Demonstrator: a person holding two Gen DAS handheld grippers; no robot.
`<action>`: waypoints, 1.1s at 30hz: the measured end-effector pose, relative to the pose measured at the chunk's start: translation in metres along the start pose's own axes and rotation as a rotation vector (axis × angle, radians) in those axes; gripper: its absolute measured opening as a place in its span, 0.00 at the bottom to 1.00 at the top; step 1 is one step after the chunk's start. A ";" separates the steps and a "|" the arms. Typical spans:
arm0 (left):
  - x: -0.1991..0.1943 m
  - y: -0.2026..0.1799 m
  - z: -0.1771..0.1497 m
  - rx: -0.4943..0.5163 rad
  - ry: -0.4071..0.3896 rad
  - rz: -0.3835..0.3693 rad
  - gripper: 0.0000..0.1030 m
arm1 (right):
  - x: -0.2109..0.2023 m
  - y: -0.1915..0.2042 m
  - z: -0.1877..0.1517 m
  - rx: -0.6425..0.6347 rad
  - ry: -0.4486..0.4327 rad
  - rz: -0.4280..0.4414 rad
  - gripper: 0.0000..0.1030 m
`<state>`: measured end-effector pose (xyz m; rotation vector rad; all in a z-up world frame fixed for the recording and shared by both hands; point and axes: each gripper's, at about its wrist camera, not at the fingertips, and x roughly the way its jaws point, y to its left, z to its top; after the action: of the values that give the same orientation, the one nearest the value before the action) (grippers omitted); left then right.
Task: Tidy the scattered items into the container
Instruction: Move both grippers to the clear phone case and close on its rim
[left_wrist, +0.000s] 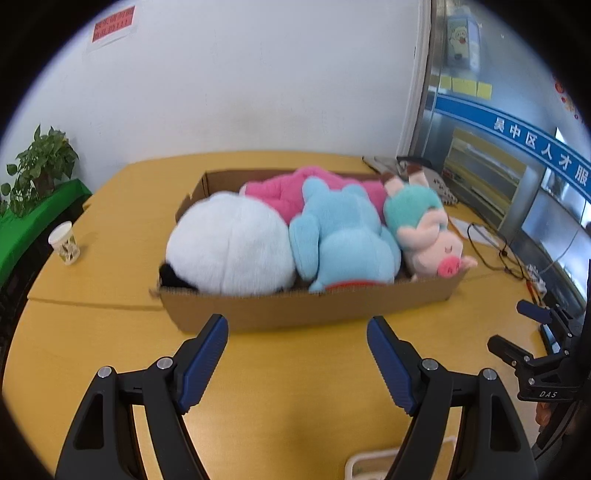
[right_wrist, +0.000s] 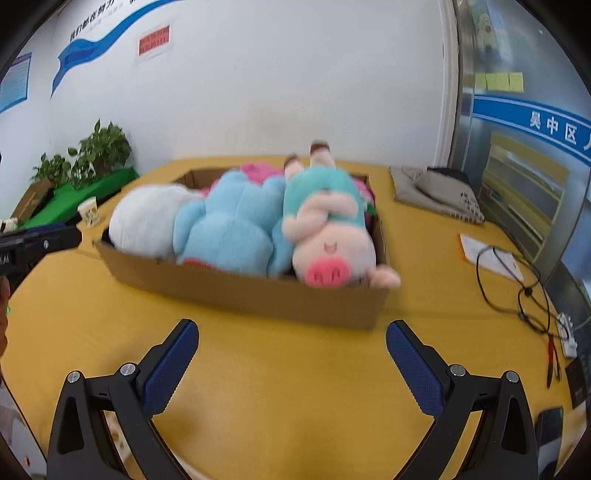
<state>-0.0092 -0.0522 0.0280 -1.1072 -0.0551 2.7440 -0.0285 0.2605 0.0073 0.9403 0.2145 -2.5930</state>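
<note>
A shallow cardboard box (left_wrist: 295, 308) (right_wrist: 240, 291) stands on the yellow table. It holds a white-and-black plush (left_wrist: 229, 245) (right_wrist: 144, 221), a light blue plush (left_wrist: 343, 236) (right_wrist: 229, 229), a pink plush (left_wrist: 280, 192) and a pig plush in a teal top (left_wrist: 428, 232) (right_wrist: 328, 229), whose snout hangs over the box's near right edge. My left gripper (left_wrist: 297, 328) is open and empty, in front of the box. My right gripper (right_wrist: 291, 334) is open and empty, also in front of the box. The right gripper also shows at the right edge of the left wrist view (left_wrist: 532, 332).
A paper cup (left_wrist: 64, 242) (right_wrist: 88, 210) stands at the table's left. Potted plants (left_wrist: 40, 166) on a green cloth sit beyond it. A grey bag (right_wrist: 439, 194), papers and black cables (right_wrist: 517, 280) lie at the right. A white object (left_wrist: 369, 463) is below the left gripper.
</note>
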 end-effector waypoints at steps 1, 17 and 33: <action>0.002 0.001 -0.009 0.001 0.022 -0.010 0.76 | 0.001 -0.001 -0.013 0.007 0.035 0.009 1.00; 0.040 -0.018 -0.114 0.041 0.350 -0.178 0.66 | 0.006 0.038 -0.125 0.009 0.305 0.130 0.97; 0.015 -0.036 -0.102 0.434 0.301 -0.441 0.79 | -0.009 0.051 -0.109 -0.349 0.204 0.435 0.98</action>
<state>0.0561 -0.0176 -0.0517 -1.1912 0.2877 2.0511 0.0618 0.2453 -0.0710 0.9905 0.4458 -1.9847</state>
